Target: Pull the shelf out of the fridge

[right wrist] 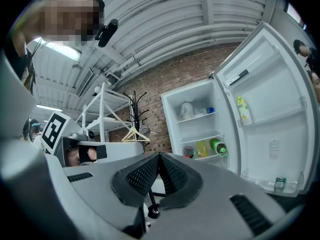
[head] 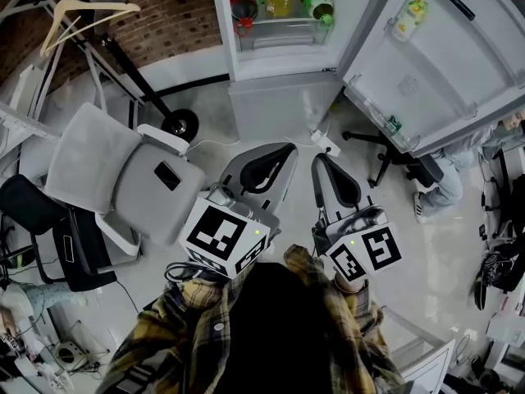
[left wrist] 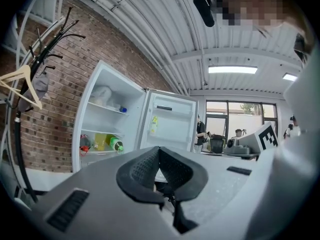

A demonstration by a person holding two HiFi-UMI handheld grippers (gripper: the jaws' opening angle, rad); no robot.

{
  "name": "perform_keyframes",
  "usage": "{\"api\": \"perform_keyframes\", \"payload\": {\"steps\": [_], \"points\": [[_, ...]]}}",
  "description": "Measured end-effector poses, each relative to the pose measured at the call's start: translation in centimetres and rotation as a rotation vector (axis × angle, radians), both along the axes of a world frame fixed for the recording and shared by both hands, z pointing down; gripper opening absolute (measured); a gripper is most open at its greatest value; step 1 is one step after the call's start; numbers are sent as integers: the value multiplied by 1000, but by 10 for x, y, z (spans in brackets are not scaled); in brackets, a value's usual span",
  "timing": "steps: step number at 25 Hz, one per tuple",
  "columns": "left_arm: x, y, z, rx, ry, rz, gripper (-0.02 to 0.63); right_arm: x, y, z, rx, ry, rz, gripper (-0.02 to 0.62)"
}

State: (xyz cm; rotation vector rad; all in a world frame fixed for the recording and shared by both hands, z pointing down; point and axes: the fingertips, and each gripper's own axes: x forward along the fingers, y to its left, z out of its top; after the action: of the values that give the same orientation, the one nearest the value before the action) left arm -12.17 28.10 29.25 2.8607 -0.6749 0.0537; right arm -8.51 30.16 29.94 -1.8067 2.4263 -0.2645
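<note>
The white fridge (head: 279, 56) stands open ahead of me, its door (head: 443, 64) swung out to the right. A clear shelf (head: 283, 25) inside carries a red bottle (head: 243, 8), a yellow bottle (head: 279, 2) and a green bottle (head: 318, 6). A higher shelf (left wrist: 106, 108) holds a white bag. My left gripper (head: 289, 147) and right gripper (head: 317, 156) are side by side, well short of the fridge, pointing at it. Both are shut with nothing between the jaws. The fridge (left wrist: 107, 129) shows left of centre in the left gripper view, and the fridge (right wrist: 200, 129) shows right of centre in the right gripper view.
A grey office chair (head: 123, 179) stands to my left, with a coat rack and wooden hanger (head: 82, 11) behind it. A power strip (head: 326, 144) lies on the floor by the fridge. A black chair base (head: 385, 150) and a seated person (head: 443, 183) are under the open door.
</note>
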Motion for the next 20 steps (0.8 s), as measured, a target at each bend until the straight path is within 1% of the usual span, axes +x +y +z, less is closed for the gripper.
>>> {"api": "perform_keyframes", "payload": {"steps": [11, 20], "points": [[23, -86, -7, 4, 19, 29, 3, 24, -85, -7, 7, -17, 26, 17], [27, -154, -8, 12, 21, 50, 3, 27, -154, -9, 9, -18, 42, 17]]}}
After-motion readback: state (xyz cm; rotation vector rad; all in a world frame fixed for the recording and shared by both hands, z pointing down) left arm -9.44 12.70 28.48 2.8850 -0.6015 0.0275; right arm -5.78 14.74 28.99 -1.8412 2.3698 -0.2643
